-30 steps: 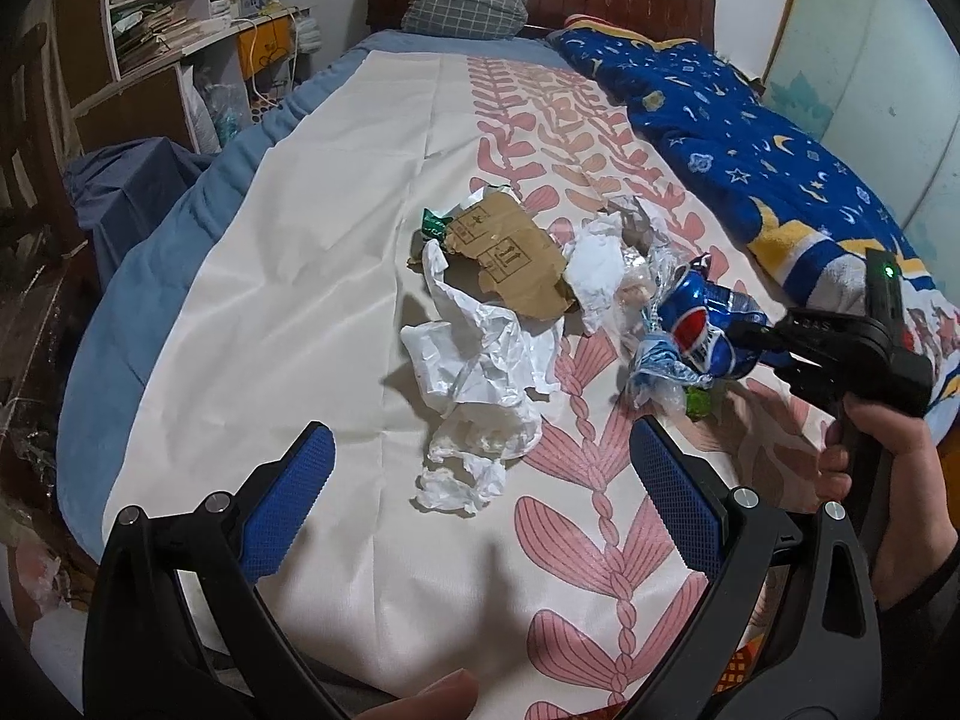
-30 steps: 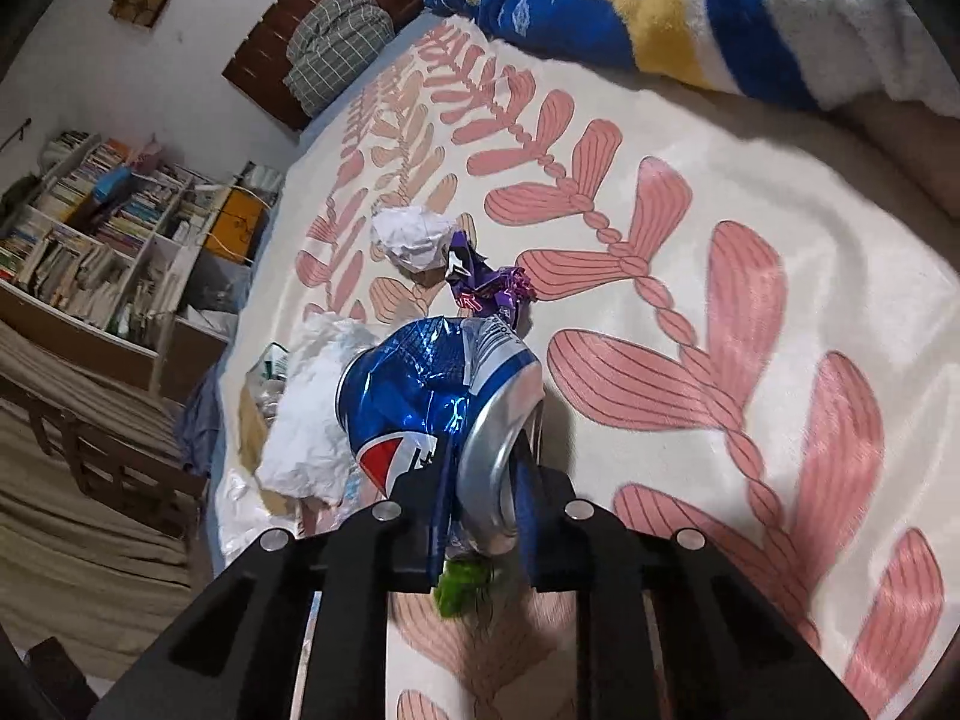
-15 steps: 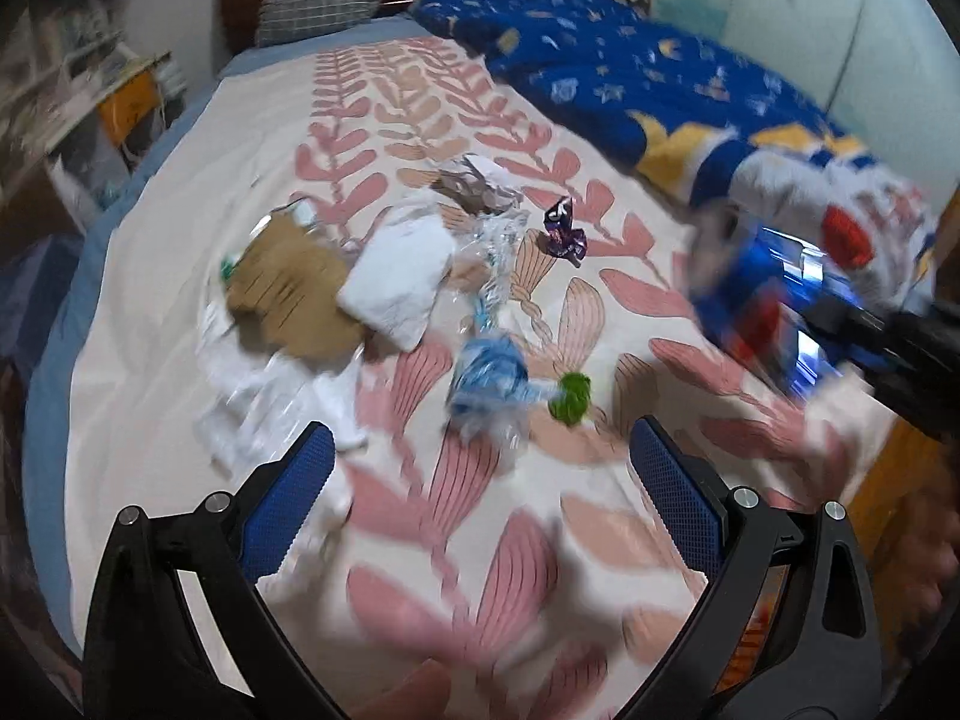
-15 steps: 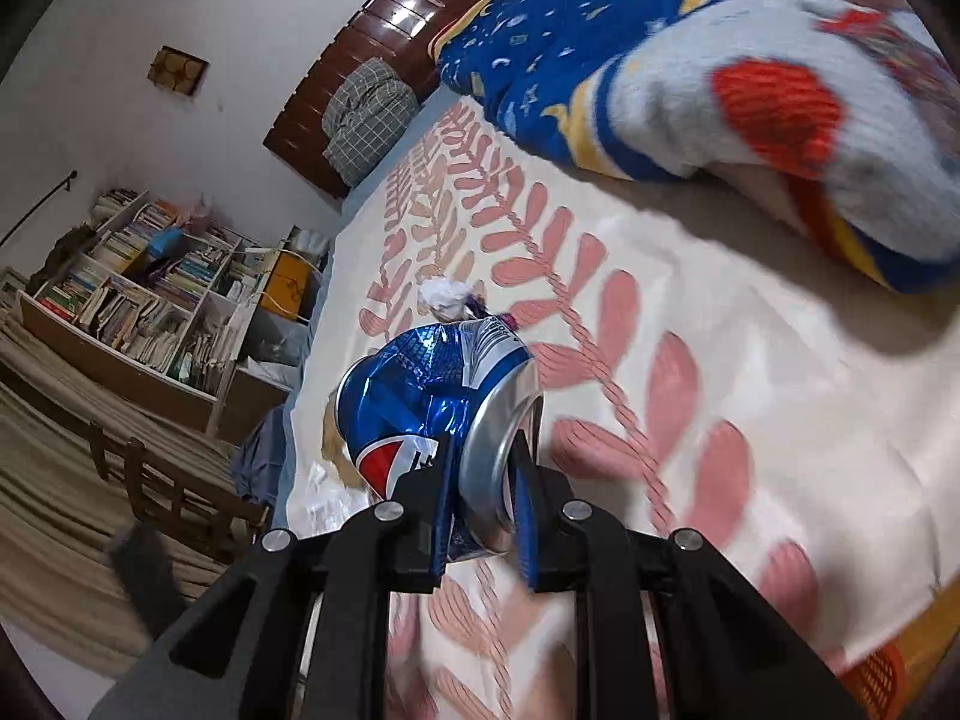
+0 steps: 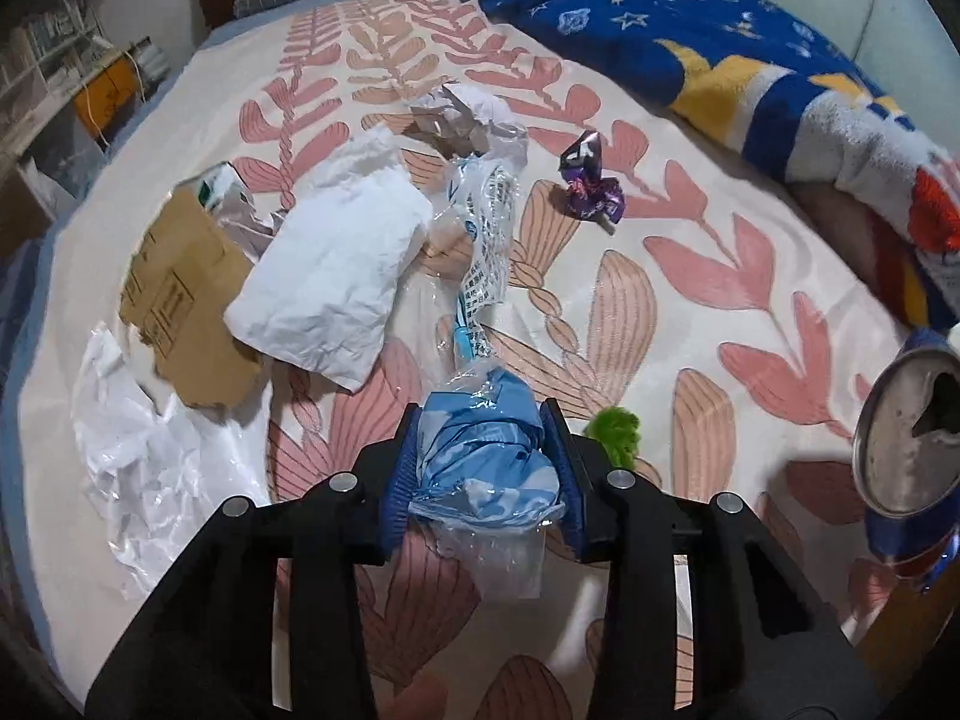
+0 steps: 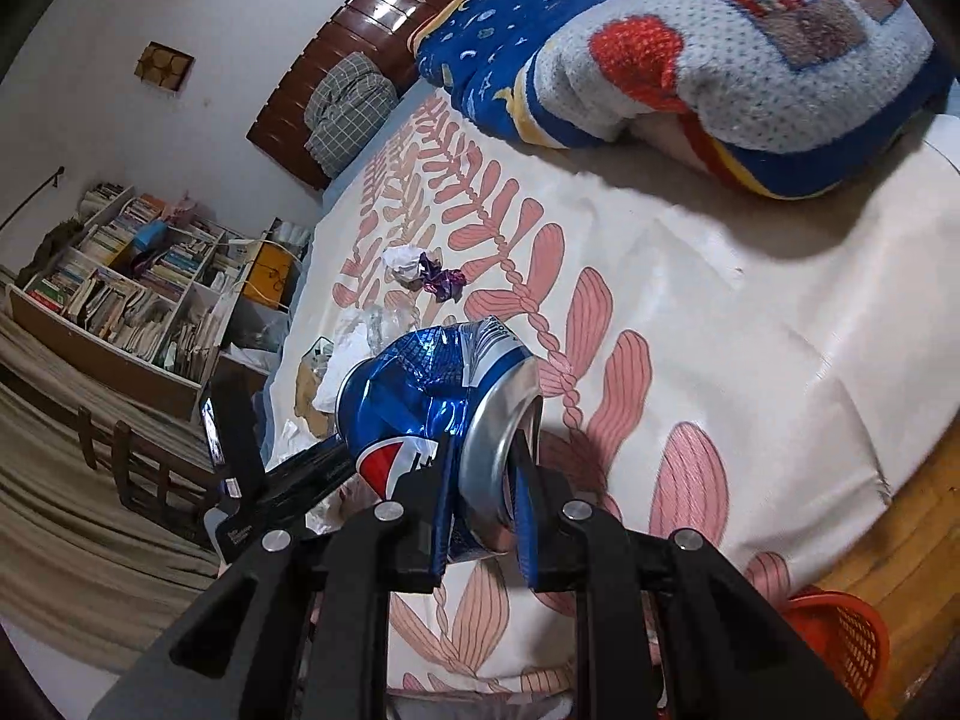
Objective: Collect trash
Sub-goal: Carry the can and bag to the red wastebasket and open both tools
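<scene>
**Both tongs loaded with litter**

Low in the frame, the left gripper, jaws just closing, pinches a crumpled light-blue plastic wrapper on the bedsheet. The right gripper clenches a dented blue soda can at centre.

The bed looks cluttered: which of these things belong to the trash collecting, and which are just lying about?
Part of the job:
- crushed blue can, clamped in right gripper
- blue plastic wrapper, between left gripper pads
- purple wrapper
- cardboard piece
- white paper

Just there:
- blue blanket
- bookshelf
</scene>
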The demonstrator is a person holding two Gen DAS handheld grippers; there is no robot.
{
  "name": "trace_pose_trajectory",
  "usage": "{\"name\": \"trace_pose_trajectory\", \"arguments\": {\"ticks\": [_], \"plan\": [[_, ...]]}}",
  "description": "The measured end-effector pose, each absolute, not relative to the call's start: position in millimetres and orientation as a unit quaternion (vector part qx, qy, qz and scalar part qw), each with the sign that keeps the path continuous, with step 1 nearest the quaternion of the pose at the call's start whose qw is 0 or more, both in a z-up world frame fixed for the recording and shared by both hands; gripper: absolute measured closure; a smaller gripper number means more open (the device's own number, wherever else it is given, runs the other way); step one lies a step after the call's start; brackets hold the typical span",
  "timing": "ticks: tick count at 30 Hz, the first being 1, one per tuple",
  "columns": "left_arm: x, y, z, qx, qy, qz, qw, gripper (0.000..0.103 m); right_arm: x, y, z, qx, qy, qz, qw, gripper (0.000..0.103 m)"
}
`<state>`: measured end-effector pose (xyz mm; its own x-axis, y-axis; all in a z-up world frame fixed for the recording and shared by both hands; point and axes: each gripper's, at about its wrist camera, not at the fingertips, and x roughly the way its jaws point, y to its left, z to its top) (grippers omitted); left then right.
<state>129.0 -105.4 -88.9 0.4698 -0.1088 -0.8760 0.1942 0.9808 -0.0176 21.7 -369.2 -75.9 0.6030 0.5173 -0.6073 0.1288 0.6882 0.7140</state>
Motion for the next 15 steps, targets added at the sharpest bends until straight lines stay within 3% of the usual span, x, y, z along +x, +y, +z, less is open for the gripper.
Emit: {"name": "trace_pose_trajectory", "arguments": {"ticks": [15], "plan": [[49.0,-94.0,-10.9,0.021,0.408,-0.140,0.902,0.068,-42.8,-410.0,-21.5,0.367,0.398,0.104,0.835,0.085]]}}
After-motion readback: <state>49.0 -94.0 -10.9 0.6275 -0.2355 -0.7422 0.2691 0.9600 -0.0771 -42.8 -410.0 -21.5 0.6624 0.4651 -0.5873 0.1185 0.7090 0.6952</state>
